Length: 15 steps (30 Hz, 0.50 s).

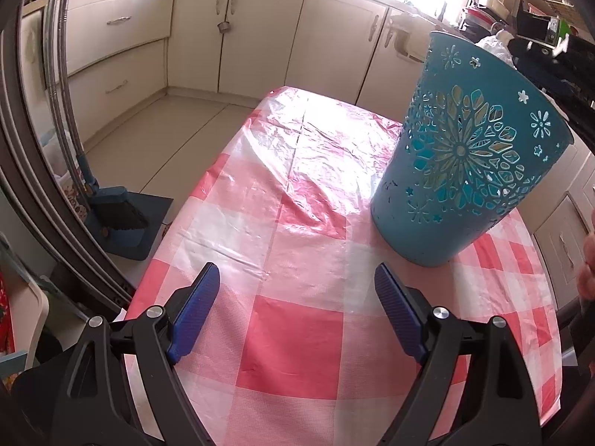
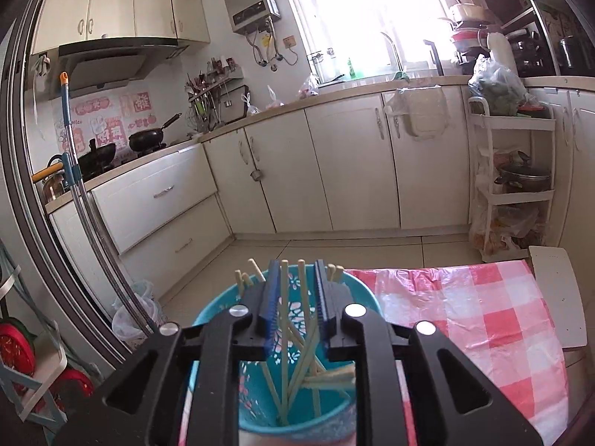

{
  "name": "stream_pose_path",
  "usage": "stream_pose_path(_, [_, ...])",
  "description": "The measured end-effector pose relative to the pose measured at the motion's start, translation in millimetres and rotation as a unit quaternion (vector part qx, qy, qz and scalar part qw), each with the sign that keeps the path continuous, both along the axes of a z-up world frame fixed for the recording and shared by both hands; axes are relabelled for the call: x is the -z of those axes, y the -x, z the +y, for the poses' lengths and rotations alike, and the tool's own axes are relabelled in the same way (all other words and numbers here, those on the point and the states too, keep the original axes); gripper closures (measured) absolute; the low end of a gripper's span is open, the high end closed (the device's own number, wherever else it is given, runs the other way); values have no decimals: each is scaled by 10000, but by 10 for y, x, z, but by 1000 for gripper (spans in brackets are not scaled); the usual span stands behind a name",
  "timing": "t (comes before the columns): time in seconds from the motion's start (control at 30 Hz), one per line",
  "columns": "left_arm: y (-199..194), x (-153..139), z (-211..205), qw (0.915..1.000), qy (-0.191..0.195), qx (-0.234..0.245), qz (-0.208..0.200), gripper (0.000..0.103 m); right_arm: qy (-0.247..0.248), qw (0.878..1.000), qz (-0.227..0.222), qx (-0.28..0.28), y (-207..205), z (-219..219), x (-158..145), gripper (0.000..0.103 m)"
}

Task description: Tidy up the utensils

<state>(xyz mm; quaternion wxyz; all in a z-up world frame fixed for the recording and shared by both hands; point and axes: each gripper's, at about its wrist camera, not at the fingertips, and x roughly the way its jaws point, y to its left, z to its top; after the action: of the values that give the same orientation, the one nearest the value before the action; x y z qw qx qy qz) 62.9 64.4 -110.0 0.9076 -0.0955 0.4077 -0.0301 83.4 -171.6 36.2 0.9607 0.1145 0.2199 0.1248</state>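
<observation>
A teal cut-out holder (image 1: 465, 156) stands on the red-and-white checked tablecloth (image 1: 290, 334), right of centre in the left wrist view. My left gripper (image 1: 297, 290) is open and empty, low over the cloth, left of the holder. In the right wrist view the holder (image 2: 260, 401) sits directly below, with several pale chopsticks (image 2: 284, 334) standing inside. My right gripper (image 2: 297, 293) hovers over its mouth, jaws narrowly apart, with two chopsticks rising between the blue pads (image 2: 273, 297) without visible contact.
Cream kitchen cabinets (image 2: 316, 171) line the far walls. A broom and dustpan (image 1: 119, 215) stand on the floor left of the table. A white trolley with pots (image 2: 517, 186) stands at the right. A white chair back (image 2: 557, 297) is beside the table.
</observation>
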Motion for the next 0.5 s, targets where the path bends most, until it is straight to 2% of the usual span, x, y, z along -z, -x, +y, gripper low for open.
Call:
stream_pose_path(0.07, [6, -23, -4, 10000, -10, 29, -13, 19, 65, 10000, 42, 5, 152, -43, -8, 67])
stream_pose_path(0.13, [28, -82, -30, 9999, -116, 77, -58, 18, 183, 9998, 100, 16, 337, -96, -17, 53])
stream_pose_path(0.17, [51, -144, -55, 9997, -193, 137, -102, 17, 238, 9996, 136, 21, 404, -120, -15, 50])
stream_pose_path(0.23, [109, -299, -98, 9990, -272, 260, -220, 15, 339, 9990, 296, 60, 563, -183, -1, 33])
stream_pose_path(0.3, [188, -484, -133, 9981, -348, 335, -393, 9, 360, 9980, 491, 152, 686, -248, 21, 23])
stream_pose_path(0.4, [341, -774, -199, 9957, -482, 438, -660, 8, 284, 9962, 772, 297, 856, -354, 64, 17])
stream_pose_path(0.5, [482, -984, -253, 9954, -559, 426, -650, 8, 178, 9932, 1049, 467, 994, -430, 83, 13])
